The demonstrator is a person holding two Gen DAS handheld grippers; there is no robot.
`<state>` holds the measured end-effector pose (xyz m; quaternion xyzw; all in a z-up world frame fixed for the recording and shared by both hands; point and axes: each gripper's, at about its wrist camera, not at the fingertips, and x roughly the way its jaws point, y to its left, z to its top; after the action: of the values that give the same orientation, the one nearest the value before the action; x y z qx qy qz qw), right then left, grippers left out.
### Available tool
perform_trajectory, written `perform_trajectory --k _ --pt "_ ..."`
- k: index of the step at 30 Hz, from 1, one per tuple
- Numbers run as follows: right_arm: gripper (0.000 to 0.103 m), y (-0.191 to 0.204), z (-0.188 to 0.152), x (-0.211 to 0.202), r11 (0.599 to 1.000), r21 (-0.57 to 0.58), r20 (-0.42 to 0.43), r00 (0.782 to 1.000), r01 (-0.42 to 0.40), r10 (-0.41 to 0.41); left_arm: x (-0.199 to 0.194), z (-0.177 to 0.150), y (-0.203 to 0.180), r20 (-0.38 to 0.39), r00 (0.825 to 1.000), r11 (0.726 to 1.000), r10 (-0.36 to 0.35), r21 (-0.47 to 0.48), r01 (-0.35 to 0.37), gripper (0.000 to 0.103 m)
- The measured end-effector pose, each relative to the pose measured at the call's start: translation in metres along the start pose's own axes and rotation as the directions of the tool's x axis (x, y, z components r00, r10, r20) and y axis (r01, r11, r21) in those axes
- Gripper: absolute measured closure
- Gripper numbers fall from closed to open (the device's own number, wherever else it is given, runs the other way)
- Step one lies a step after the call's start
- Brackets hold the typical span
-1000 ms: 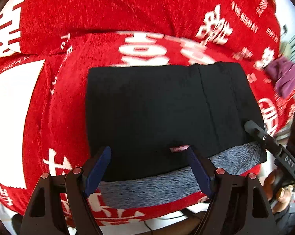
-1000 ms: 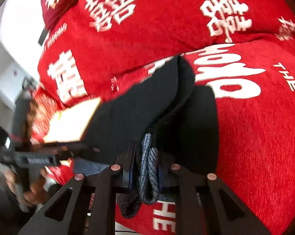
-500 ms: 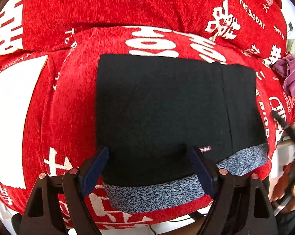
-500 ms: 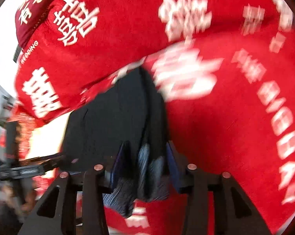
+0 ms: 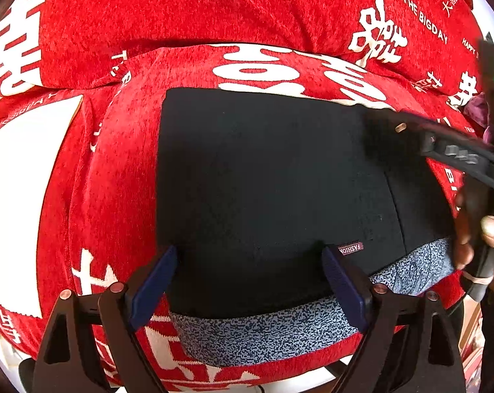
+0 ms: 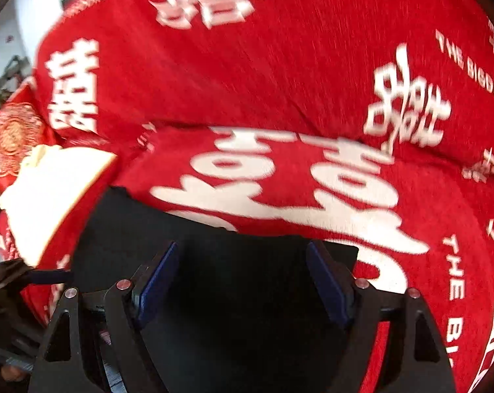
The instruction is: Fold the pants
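1. We've got the pants [image 5: 273, 190] lying flat in a folded black rectangle on the red cover [image 5: 181, 13] with the big white characters. That cover is draped over a cushioned seat and backrest.

2. The heathered grey waistband [image 5: 266, 337] runs along the near edge of the fold, right at the front lip of the seat. There's a little "FASHION" tag [image 5: 350, 248] stitched on the black fabric just above it.

3. Our left gripper [image 5: 248, 281] is hanging over the near edge of the pants with its blue-padded fingers [image 5: 153, 286] spread wide. Nothing is between them, they just straddle the black cloth and waistband.

4. Our right gripper [image 6: 242, 281] is the same deal in its own view: jaws wide apart, nothing pinched, black fabric [image 6: 234, 311] underneath and between the pads. That picture is motion-blurred, so we can't tell whether the tips touch the cloth.

5. From the left wrist view the right gripper [image 5: 456, 154] shows up at the right side, over the far right corner of the pants. The hand [image 5: 491, 239] holding it is visible near the waistband's right end.

6. Off to the left of the pants there's a white panel [image 5: 24, 190] of the cover, and in the right wrist view a red cushion with a gold pattern [image 6: 11, 137] sits past that.

7. A bit of purple cloth [image 5: 476, 111] peeks out at the far right edge.
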<state>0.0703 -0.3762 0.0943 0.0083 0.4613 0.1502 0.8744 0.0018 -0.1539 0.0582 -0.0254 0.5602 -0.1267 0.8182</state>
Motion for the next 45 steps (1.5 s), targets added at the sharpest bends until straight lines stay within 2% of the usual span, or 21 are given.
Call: perform_trajectory --k 3,10,12,14,19,21,24,27,29,32,35,36,39,41,43,45 --pt "0.019 -0.011 -0.006 0.022 0.999 0.037 -0.092 0.996 -0.001 0.004 0.002 0.0 -0.001 0.009 1.0 1.0 0.013 0.005 -0.013 0.008" --pt "0.017 -0.004 -0.007 0.021 1.0 -0.005 -0.105 0.994 0.028 -0.028 -0.003 0.001 0.001 0.001 1.0 1.0 0.019 0.006 -0.019 0.008" --pt "0.016 -0.002 -0.005 0.004 0.999 0.016 -0.077 0.996 0.043 -0.042 -0.009 0.002 0.001 0.02 0.999 0.999 0.03 0.017 -0.03 0.008" --pt "0.016 0.002 -0.012 -0.023 0.999 0.035 -0.021 1.0 0.015 -0.014 -0.017 0.006 0.0 0.047 0.998 0.998 0.042 0.035 -0.044 0.008" --pt "0.016 0.023 -0.062 -0.069 1.0 0.015 0.036 0.999 0.015 -0.016 -0.026 0.04 0.002 0.09 0.994 0.997 0.06 0.044 -0.064 0.008" --pt "0.016 0.035 -0.087 -0.079 1.0 0.003 0.048 0.999 0.006 -0.007 -0.016 0.061 0.011 0.058 0.998 0.999 0.039 0.001 -0.039 0.008" --pt "0.016 0.045 -0.109 -0.075 1.0 -0.005 0.021 1.0 -0.005 0.005 0.016 0.088 0.035 -0.042 0.999 0.993 0.025 -0.118 -0.03 0.008" --pt "0.014 0.046 -0.117 -0.07 1.0 -0.009 0.035 0.999 0.014 -0.014 0.046 0.095 0.042 -0.126 0.992 0.987 0.019 -0.154 -0.038 0.008" --pt "0.011 0.045 -0.117 -0.067 1.0 -0.006 0.038 0.999 0.001 -0.001 0.053 0.096 0.043 -0.13 0.991 0.986 0.015 -0.163 -0.036 0.002" --pt "0.006 0.046 -0.117 -0.062 1.0 -0.017 0.029 1.0 -0.003 0.004 0.05 0.099 0.048 -0.137 0.99 0.984 -0.006 -0.179 -0.019 0.002" --pt "0.006 0.053 -0.116 -0.065 0.999 -0.038 0.023 0.999 0.028 -0.027 0.017 0.099 0.057 -0.031 0.999 0.985 0.042 -0.164 -0.047 0.002" --pt "0.006 0.055 -0.117 -0.071 0.999 -0.036 0.034 0.999 0.035 -0.034 0.013 0.099 0.06 -0.018 0.999 0.985 0.051 -0.166 -0.053 0.002" --pt "0.006 0.058 -0.124 -0.087 0.999 -0.033 0.082 0.997 0.011 -0.008 0.027 0.103 0.075 -0.073 0.99 0.973 0.124 -0.185 -0.136 0.002" --pt "0.005 0.055 -0.129 -0.079 1.0 -0.018 0.05 0.999 -0.011 0.012 0.045 0.103 0.08 -0.122 0.986 0.971 0.115 -0.197 -0.138 0.001" --pt "0.005 0.047 -0.136 -0.061 0.999 0.026 -0.012 1.0 -0.018 0.019 0.045 0.104 0.08 -0.119 0.987 0.972 0.113 -0.194 -0.134 0.002" --pt "0.005 0.044 -0.14 -0.059 0.998 0.048 -0.011 1.0 -0.029 0.029 0.033 0.102 0.081 -0.1 0.99 0.975 0.099 -0.191 -0.117 0.002"
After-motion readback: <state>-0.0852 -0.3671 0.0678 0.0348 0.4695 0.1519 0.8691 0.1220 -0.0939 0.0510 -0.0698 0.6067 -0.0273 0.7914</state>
